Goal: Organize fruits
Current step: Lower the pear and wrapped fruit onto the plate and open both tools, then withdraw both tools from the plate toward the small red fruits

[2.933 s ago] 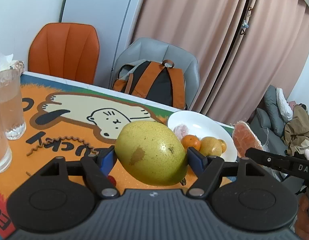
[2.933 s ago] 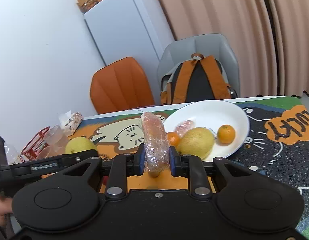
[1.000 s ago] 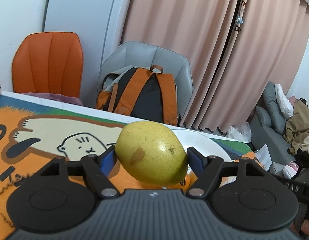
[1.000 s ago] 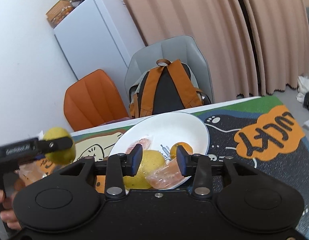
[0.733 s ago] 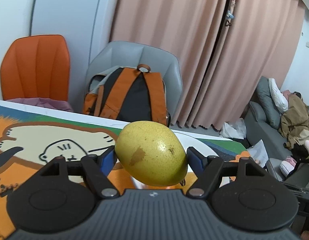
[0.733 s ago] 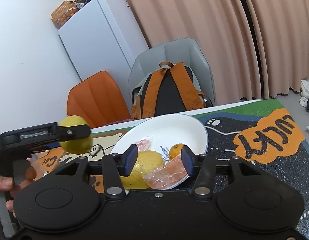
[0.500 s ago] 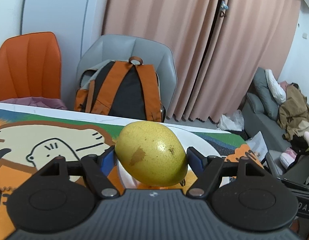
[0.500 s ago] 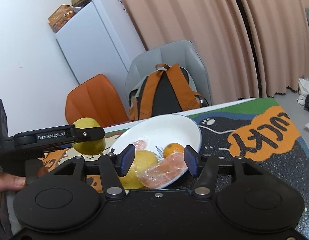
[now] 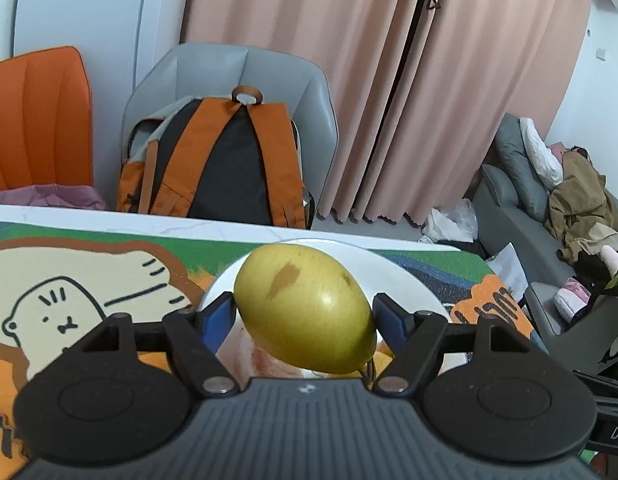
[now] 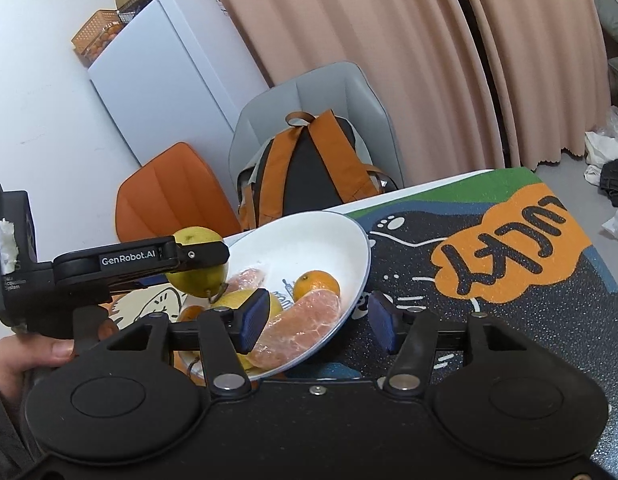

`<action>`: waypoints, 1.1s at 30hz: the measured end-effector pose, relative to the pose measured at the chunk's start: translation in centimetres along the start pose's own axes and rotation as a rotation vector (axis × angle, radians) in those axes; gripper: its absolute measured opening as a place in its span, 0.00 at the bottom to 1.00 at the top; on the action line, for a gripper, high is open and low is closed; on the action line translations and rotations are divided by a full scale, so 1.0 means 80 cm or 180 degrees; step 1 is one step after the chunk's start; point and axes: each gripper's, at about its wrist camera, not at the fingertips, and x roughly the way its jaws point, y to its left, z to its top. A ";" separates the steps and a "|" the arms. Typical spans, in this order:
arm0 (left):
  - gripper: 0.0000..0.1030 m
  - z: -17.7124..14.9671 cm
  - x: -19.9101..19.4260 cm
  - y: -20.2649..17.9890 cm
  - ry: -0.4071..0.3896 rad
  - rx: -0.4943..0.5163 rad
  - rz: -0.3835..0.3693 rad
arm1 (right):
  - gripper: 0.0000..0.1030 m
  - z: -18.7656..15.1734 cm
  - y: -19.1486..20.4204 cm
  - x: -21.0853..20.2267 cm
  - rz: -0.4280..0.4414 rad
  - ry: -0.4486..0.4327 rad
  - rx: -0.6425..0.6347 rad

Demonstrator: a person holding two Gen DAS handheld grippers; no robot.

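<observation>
The left gripper (image 9: pixel 304 312) is clamped on a pear (image 9: pixel 307 308) between both pads. The right gripper (image 10: pixel 317 320) stands apart, pads touching nothing.

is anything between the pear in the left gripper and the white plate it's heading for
Nothing visible blocks it. The pear hangs in the left gripper over the plate rim; below lie a second pear, wrapped fruit and an orange.
</observation>
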 end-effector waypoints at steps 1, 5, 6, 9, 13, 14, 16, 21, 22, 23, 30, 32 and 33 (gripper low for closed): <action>0.70 -0.001 0.003 0.000 0.0019 0.0021 -0.0011 | 0.53 -0.001 0.000 0.001 -0.0009 0.0006 -0.0003; 0.58 -0.004 0.011 0.002 0.0061 0.0003 -0.0099 | 0.53 -0.002 0.001 0.001 -0.0002 0.0006 -0.0010; 0.57 -0.004 0.012 0.000 0.0076 0.0020 -0.0122 | 0.54 -0.002 0.001 0.000 0.0009 -0.0001 -0.0016; 0.51 -0.007 0.013 -0.009 0.0114 0.0117 -0.0099 | 0.54 -0.001 0.001 -0.001 0.0029 0.0000 -0.0010; 0.47 -0.009 0.006 -0.003 0.0129 0.0054 -0.0010 | 0.54 0.000 0.003 -0.002 0.0051 -0.0004 -0.0005; 0.47 -0.009 0.002 -0.002 0.0127 0.0040 -0.0005 | 0.55 0.000 0.004 -0.003 0.0063 -0.0011 -0.0004; 0.47 -0.010 -0.009 0.000 0.0109 0.0028 0.0025 | 0.56 0.001 0.005 -0.004 0.0085 -0.0020 -0.0006; 0.51 -0.010 -0.045 0.005 0.0088 0.0038 0.0115 | 0.57 0.001 0.010 0.004 0.0105 0.0118 0.0023; 0.51 -0.010 -0.053 0.006 0.0089 0.0043 0.0136 | 0.57 0.001 0.014 0.003 0.0099 0.0132 -0.0001; 0.52 -0.010 -0.060 0.008 0.0090 0.0040 0.0153 | 0.57 0.001 0.019 0.003 0.0079 0.0137 -0.0039; 0.68 -0.018 -0.106 0.022 -0.0002 -0.0095 0.0263 | 0.63 -0.001 0.038 -0.019 0.0055 0.0108 -0.0111; 0.75 -0.022 -0.119 0.024 -0.0044 -0.0132 0.0288 | 0.67 -0.001 0.043 -0.028 0.0066 0.0083 -0.0119; 0.77 -0.024 -0.126 0.024 -0.0070 -0.0149 0.0311 | 0.70 -0.001 0.047 -0.033 0.0071 0.0071 -0.0129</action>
